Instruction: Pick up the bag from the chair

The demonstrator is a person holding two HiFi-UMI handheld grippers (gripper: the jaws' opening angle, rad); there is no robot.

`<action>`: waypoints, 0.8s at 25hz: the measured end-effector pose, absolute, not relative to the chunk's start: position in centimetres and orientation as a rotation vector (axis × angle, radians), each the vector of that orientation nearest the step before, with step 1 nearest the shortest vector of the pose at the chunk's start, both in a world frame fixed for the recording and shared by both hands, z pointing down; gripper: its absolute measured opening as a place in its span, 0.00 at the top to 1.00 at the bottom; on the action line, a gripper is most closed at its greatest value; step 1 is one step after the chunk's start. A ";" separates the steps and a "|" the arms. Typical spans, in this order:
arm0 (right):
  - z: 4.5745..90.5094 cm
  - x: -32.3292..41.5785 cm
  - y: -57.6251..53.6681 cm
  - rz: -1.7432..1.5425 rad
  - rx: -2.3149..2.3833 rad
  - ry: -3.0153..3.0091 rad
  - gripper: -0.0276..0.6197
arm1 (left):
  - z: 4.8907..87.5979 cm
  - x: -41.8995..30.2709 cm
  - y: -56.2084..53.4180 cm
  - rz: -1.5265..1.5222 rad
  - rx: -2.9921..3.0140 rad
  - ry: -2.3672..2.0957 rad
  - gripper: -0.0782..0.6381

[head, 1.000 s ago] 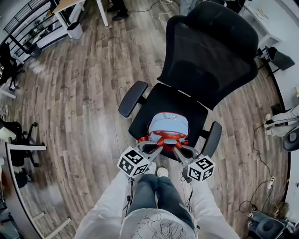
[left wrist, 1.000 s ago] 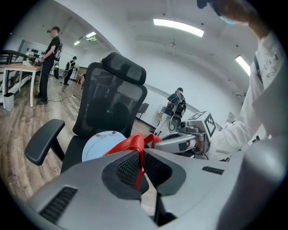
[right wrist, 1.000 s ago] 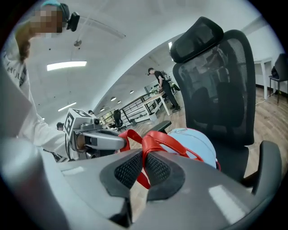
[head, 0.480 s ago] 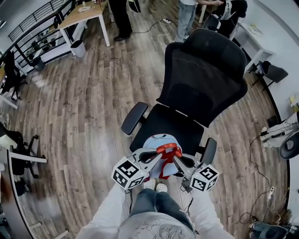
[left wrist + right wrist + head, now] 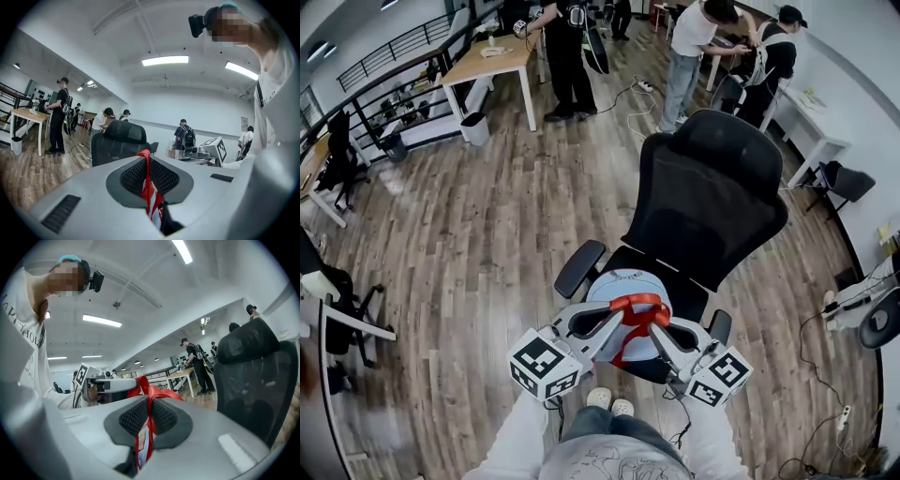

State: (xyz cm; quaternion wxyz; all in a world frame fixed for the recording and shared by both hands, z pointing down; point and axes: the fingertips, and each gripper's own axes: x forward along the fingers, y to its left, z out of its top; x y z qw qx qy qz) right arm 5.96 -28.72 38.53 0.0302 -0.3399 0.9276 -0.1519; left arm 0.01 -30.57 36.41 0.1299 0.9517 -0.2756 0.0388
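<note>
A light blue bag with red straps hangs in the air above the seat of the black office chair. My left gripper is shut on a red strap from the left. From the right, my right gripper is shut on another red strap. Both strap loops stand bunched up between the two grippers, and the bag's body hangs below and beyond them. In each gripper view the strap is pinched between the dark pads.
The chair's armrests flank the bag. Several people stand at the far end of the room near a wooden desk. A small bin sits by the desk. Cables and a power strip lie on the wooden floor at right.
Both grippers have risen with the straps, lifting the bag off the chair seat. The head view has tilted up, showing more of the room and the people.
</note>
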 end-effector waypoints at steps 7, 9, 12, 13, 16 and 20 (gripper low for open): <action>31.8 7.2 -29.9 -0.332 -1.127 2.759 0.93 | 29.8 0.5 -31.7 0.039 2.822 -0.875 0.87; 30.2 7.5 -30.5 -0.287 -1.143 2.734 0.93 | 28.2 0.8 -32.1 0.041 2.852 -0.917 0.87; 28.4 7.5 -30.6 -0.267 -1.160 2.707 0.92 | 26.6 1.0 -31.8 0.021 2.868 -0.957 0.87; 27.9 7.5 -30.5 -0.259 -1.163 2.703 0.92 | 26.2 1.0 -31.5 0.010 2.866 -0.966 0.87; 26.6 7.5 -30.0 -0.251 -1.161 2.685 0.92 | 25.3 0.8 -31.0 -0.013 2.849 -0.999 0.87; 25.7 7.6 -28.7 -0.232 -1.156 2.686 0.92 | 24.5 1.0 -30.0 -0.032 2.832 -1.028 0.86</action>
